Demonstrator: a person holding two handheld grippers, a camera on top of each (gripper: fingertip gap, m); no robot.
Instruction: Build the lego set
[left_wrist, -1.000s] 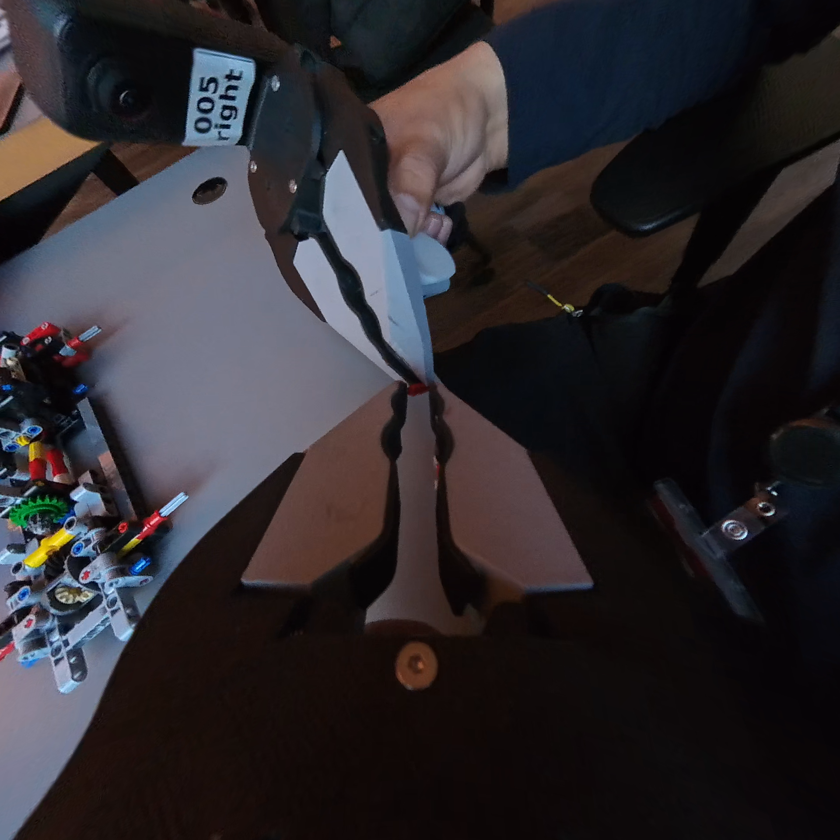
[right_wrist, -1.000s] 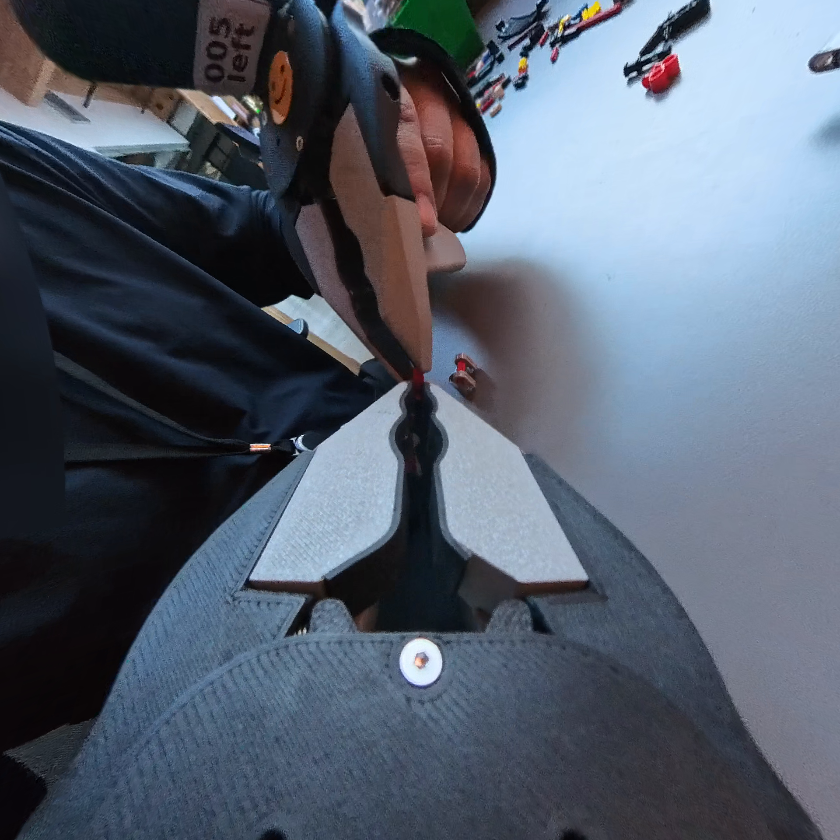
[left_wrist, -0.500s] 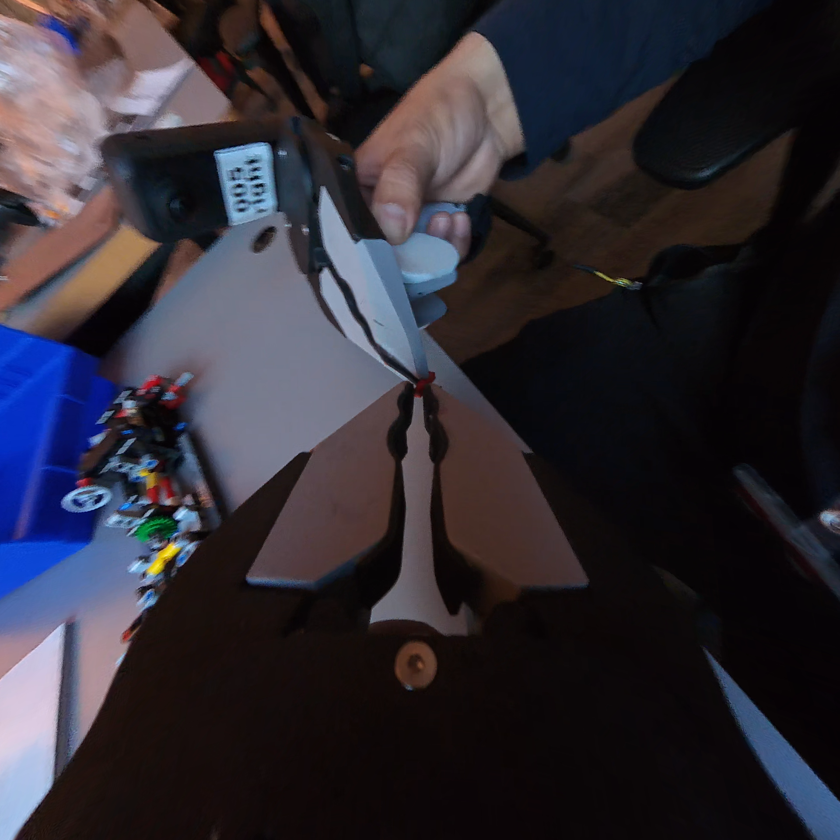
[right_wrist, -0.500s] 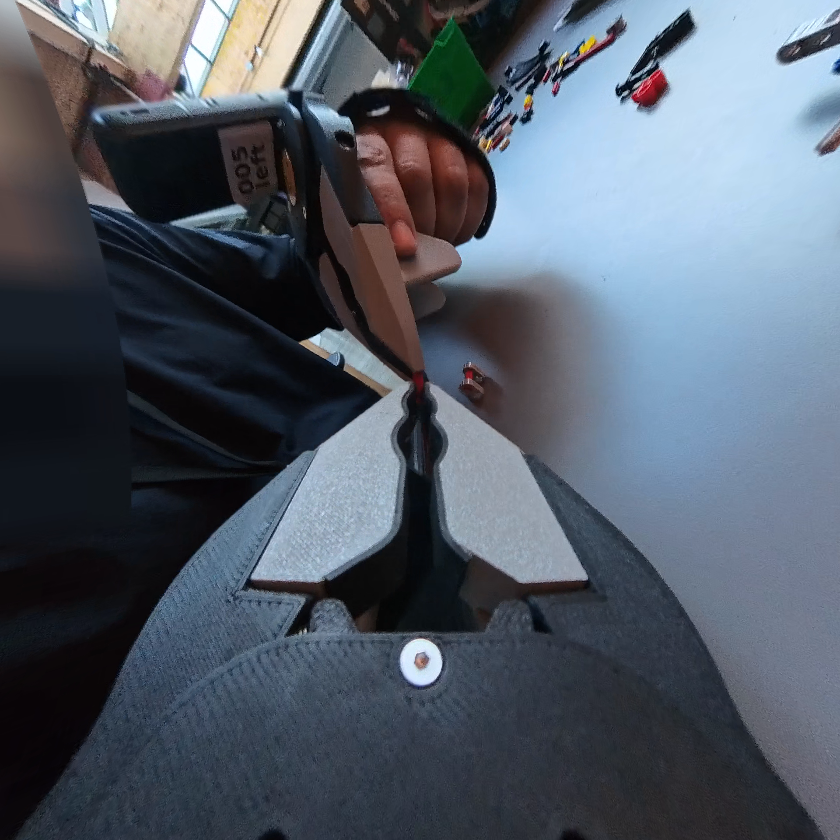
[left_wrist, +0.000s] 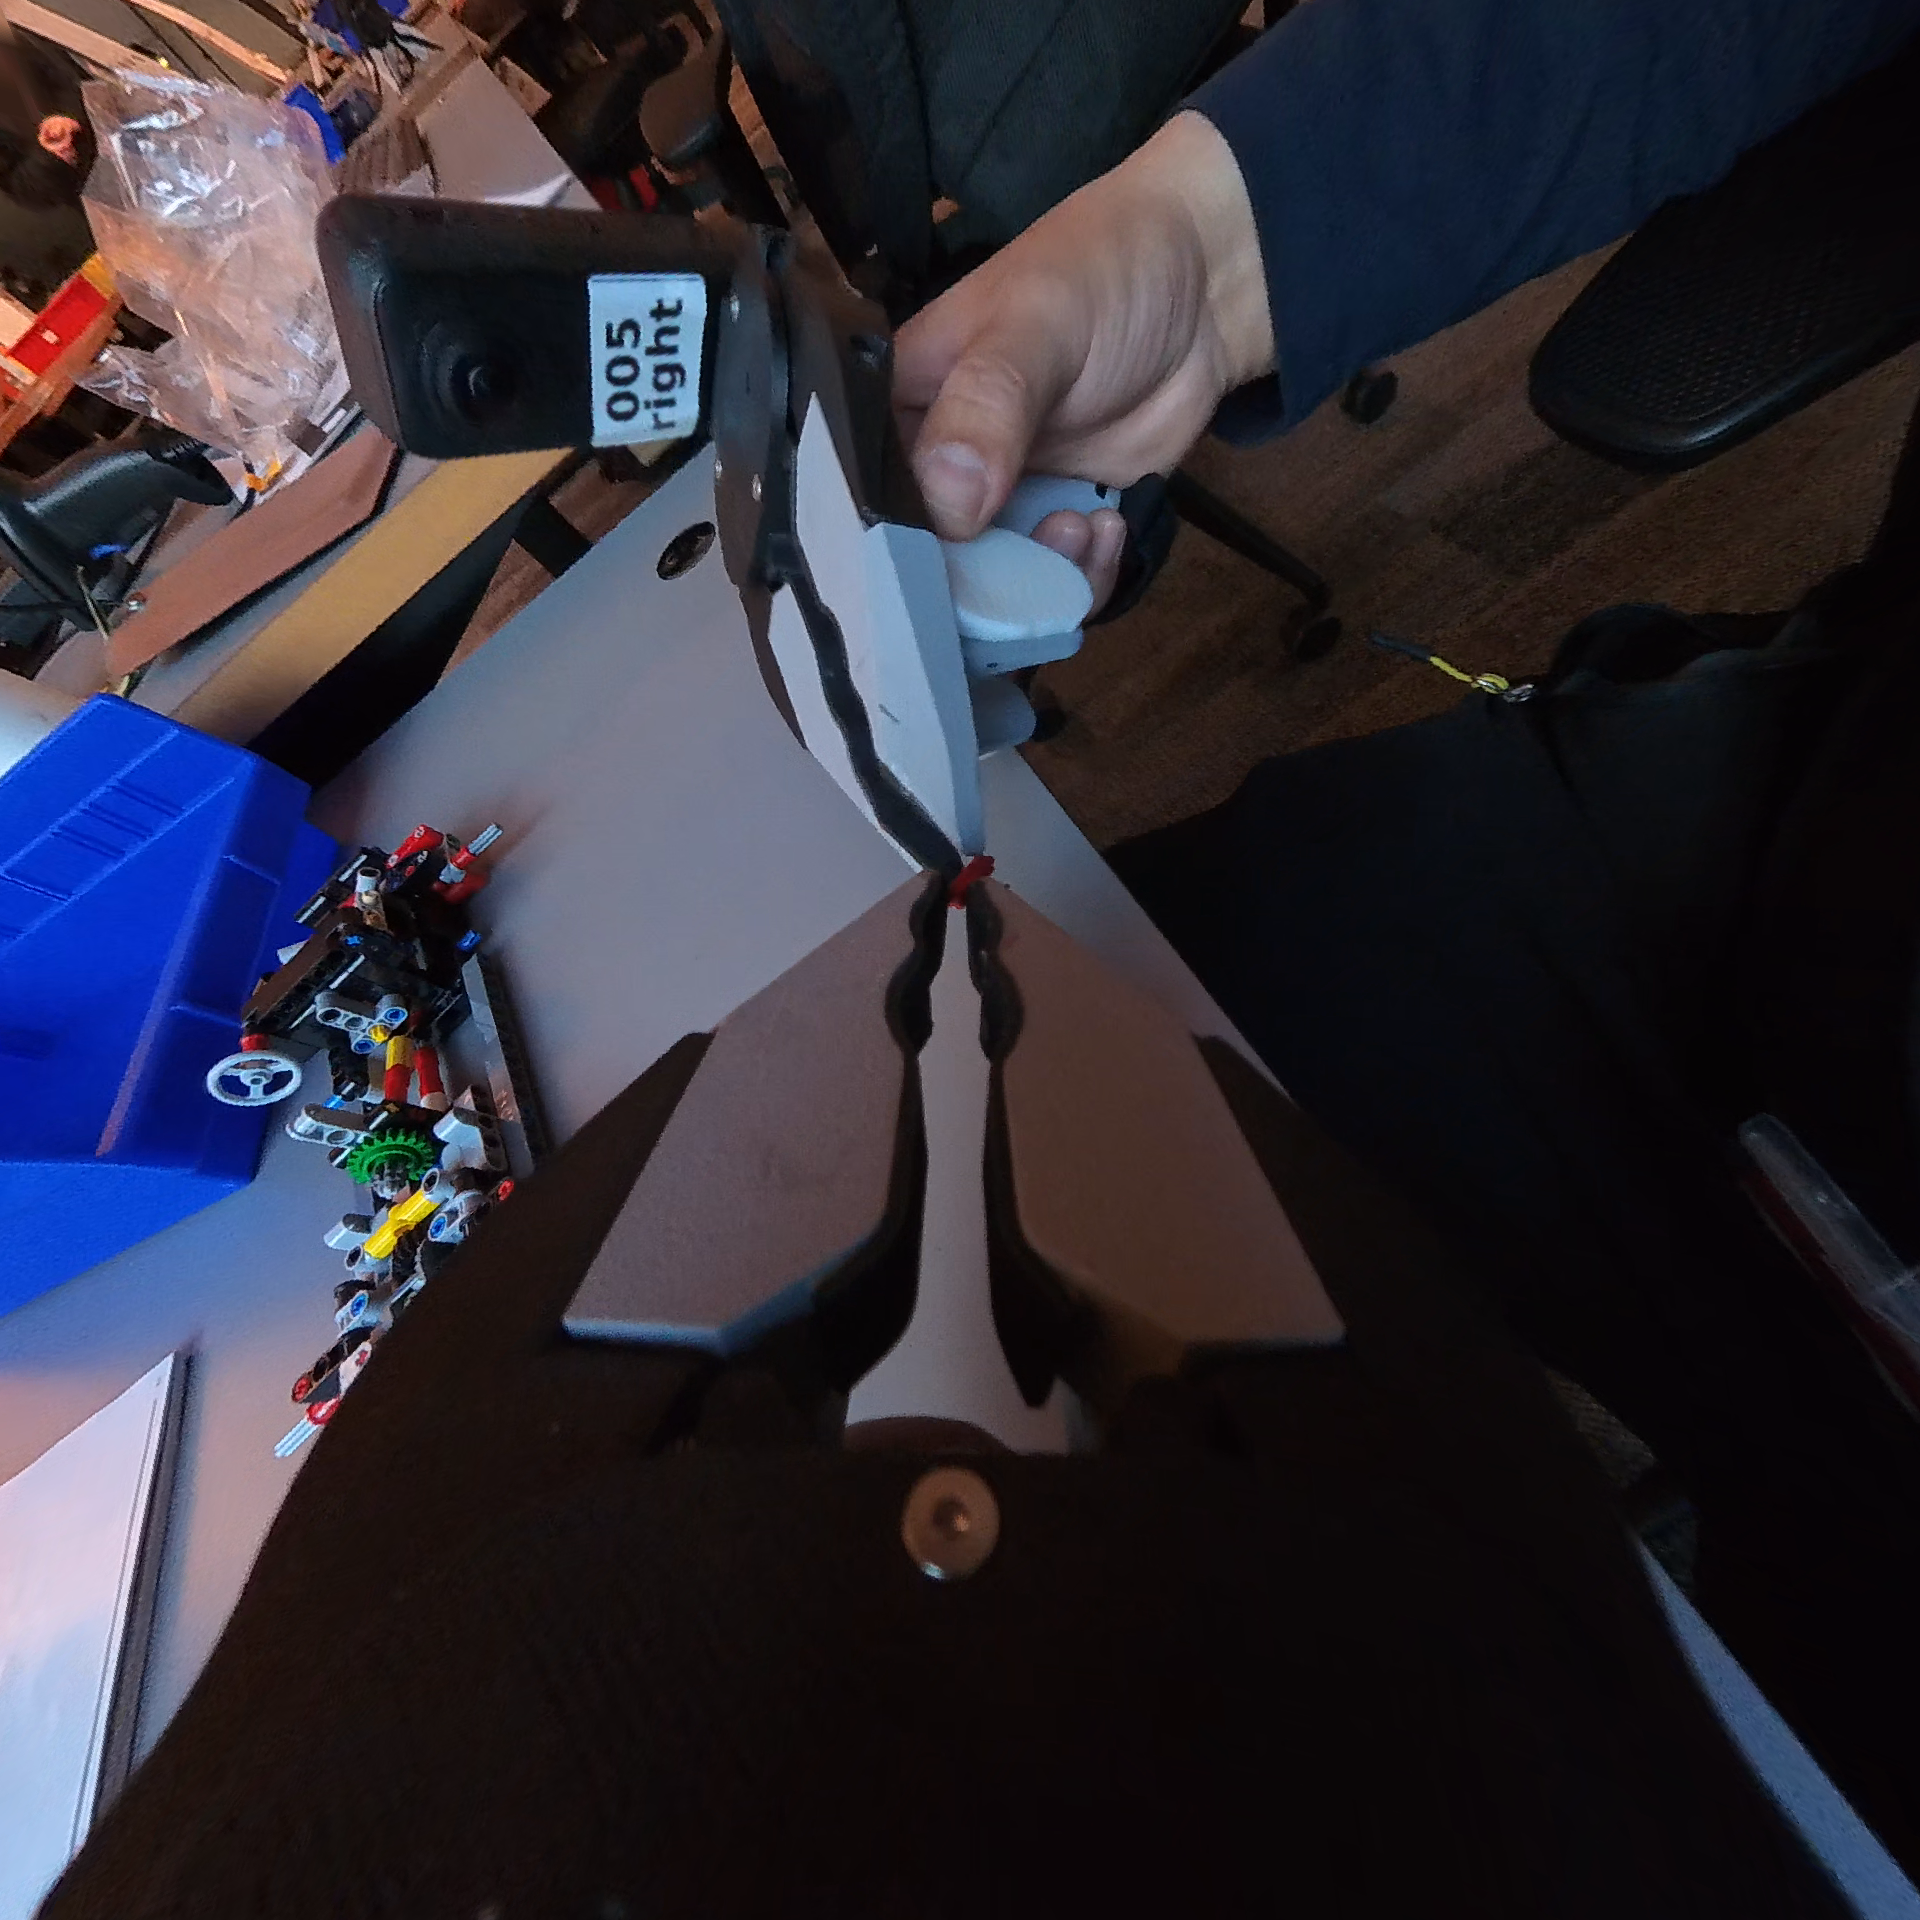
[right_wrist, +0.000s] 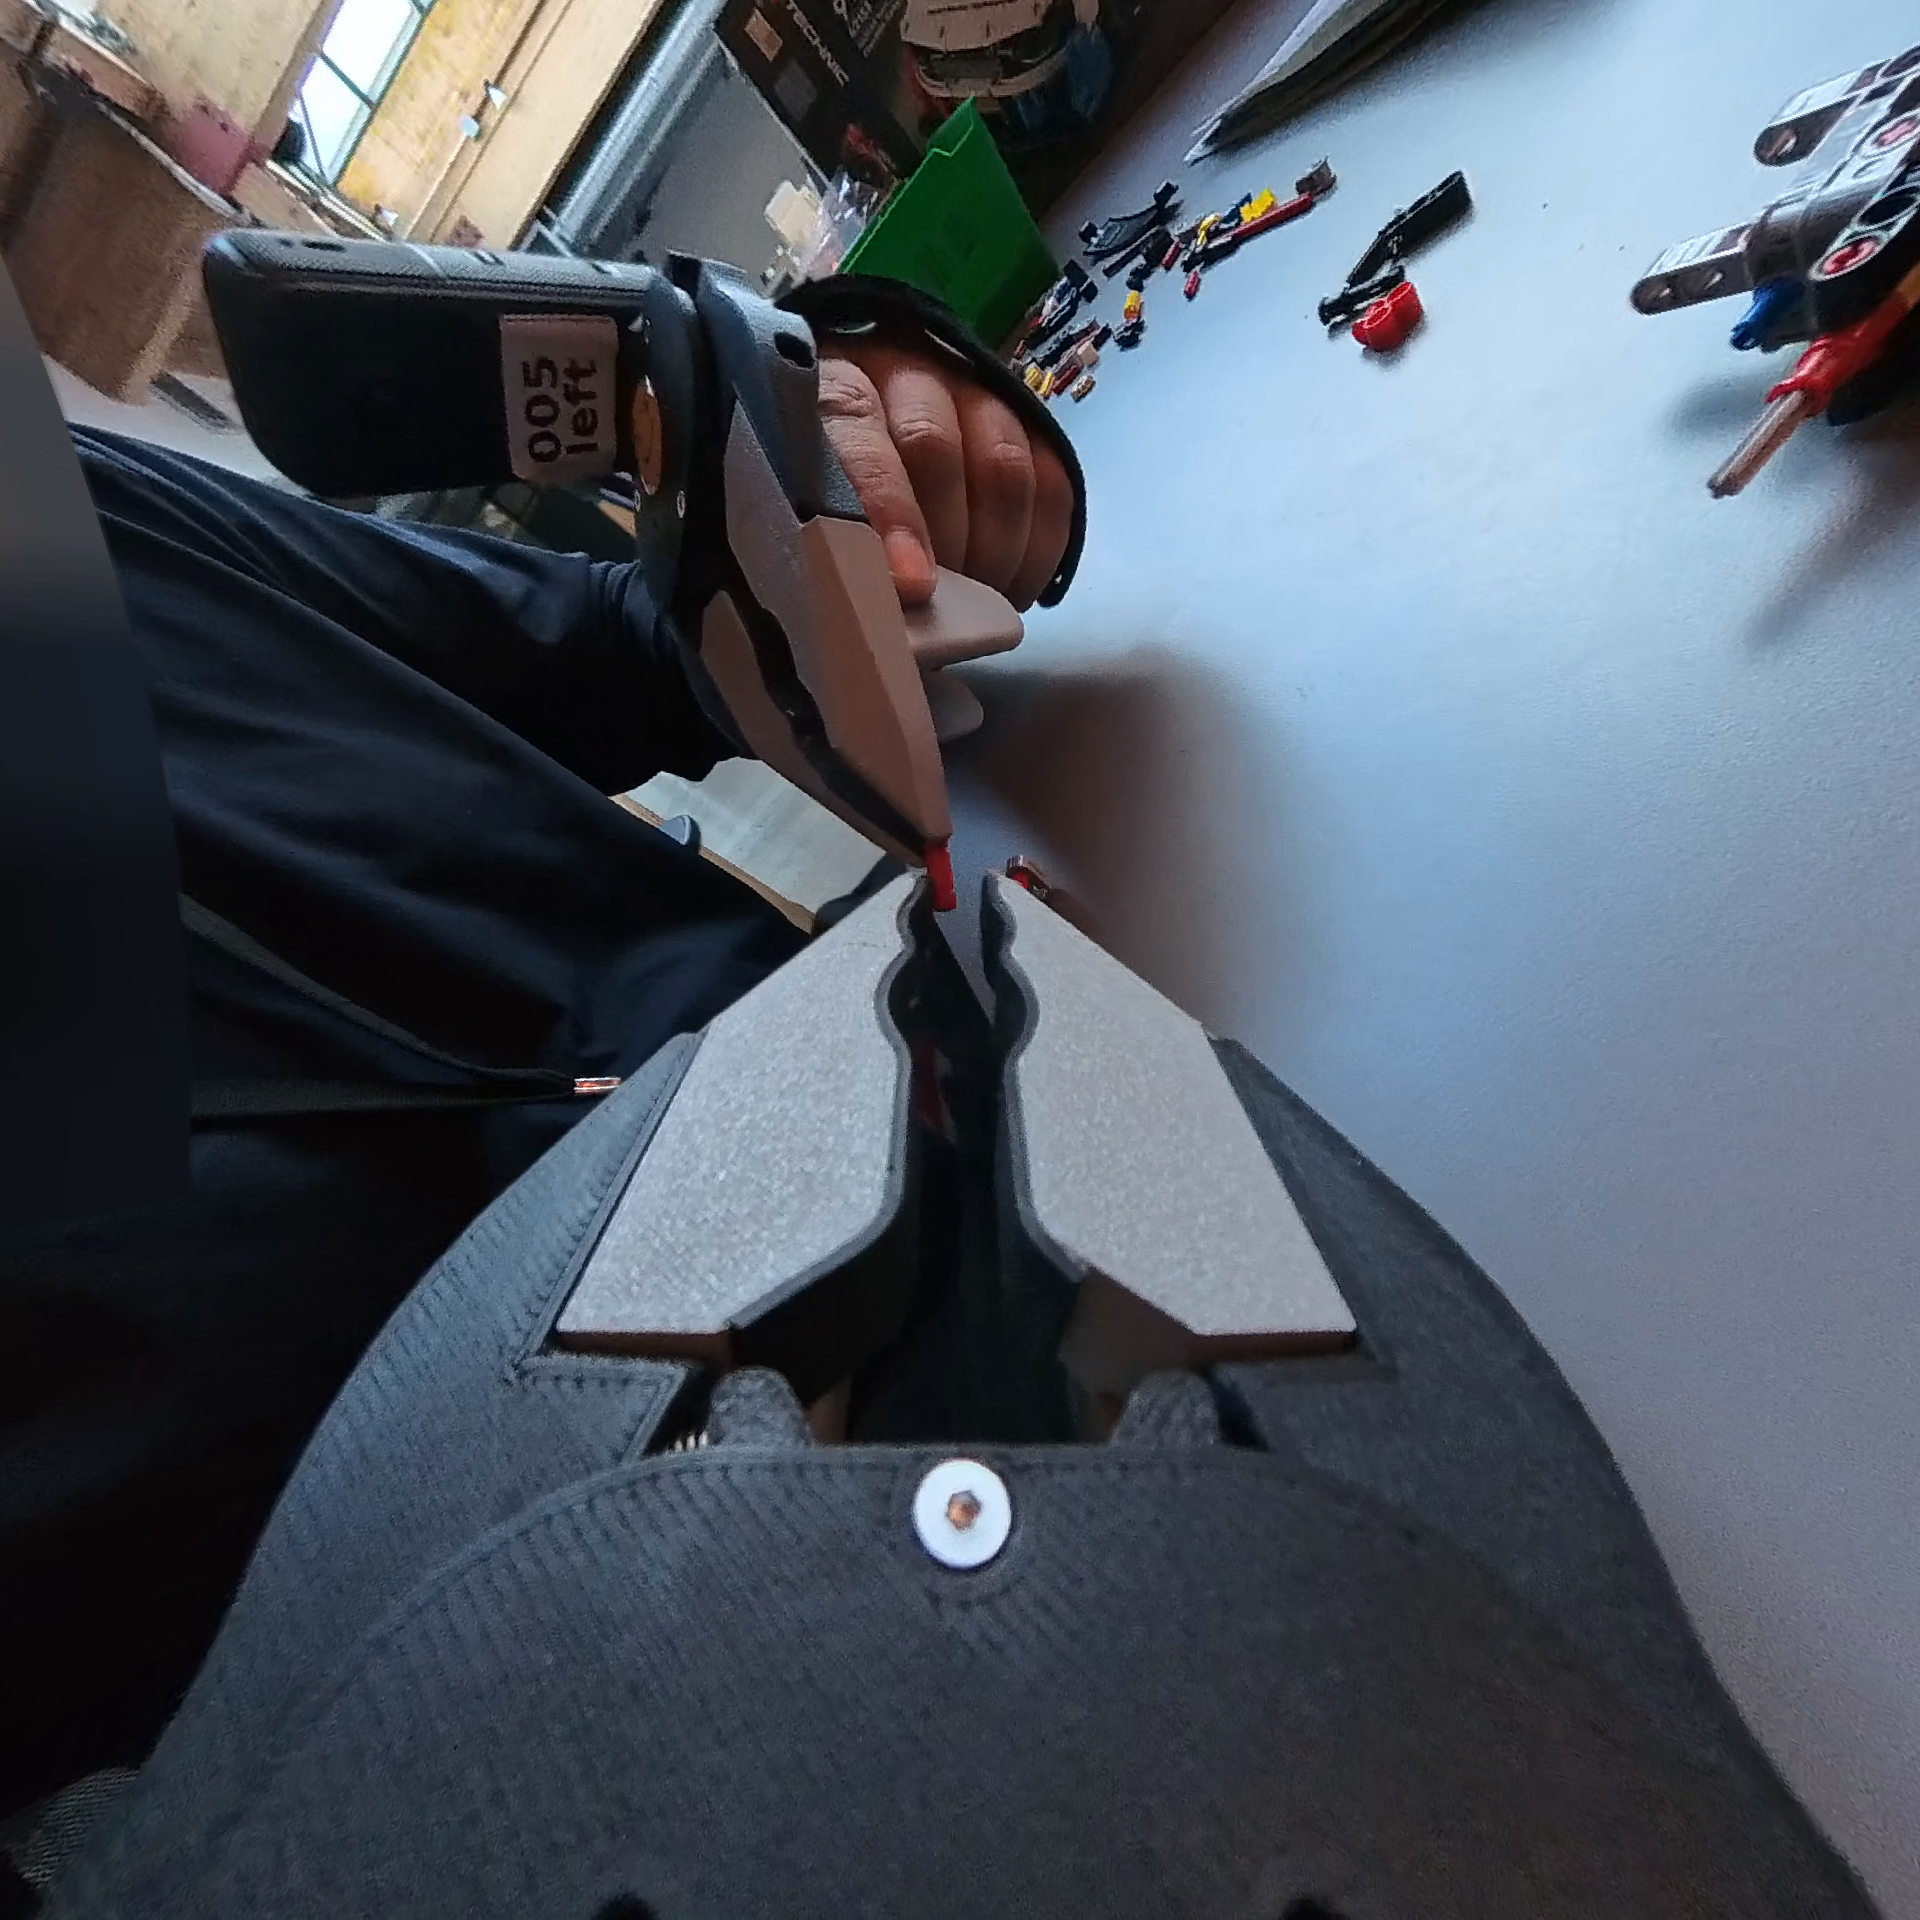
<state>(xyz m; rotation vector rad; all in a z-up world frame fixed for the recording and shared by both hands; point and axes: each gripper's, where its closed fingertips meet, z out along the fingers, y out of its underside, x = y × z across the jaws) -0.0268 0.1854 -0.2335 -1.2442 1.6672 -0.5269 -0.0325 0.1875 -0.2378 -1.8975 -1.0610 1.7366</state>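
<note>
- The left tool (left_wrist: 954, 902) is gripping a small red peg (right_wrist: 940, 873) at the very end of its nearly closed fingertips, and the peg is sticking out beyond them.
- The right tool (right_wrist: 956, 894) is standing tip to tip with the left one; its fingers are a little apart and are not pressing on anything.
- The free end of the peg is reaching into this opening, close against one fingertip (right_wrist: 906, 896). There is a plain gap to the other fingertip.
- Both tools are being held in the air above the near edge of the grey worktop (right_wrist: 1455, 727), each by a hand (left_wrist: 1081, 353).
- A small reddish part (right_wrist: 1023, 873) is lying on the worktop just behind the right tool's tips.
- A half-built toy model (left_wrist: 364, 987) is sitting farther left beside a blue bin (left_wrist: 125, 935), and loose toy parts (right_wrist: 1143, 270) are lying at the far side.
</note>
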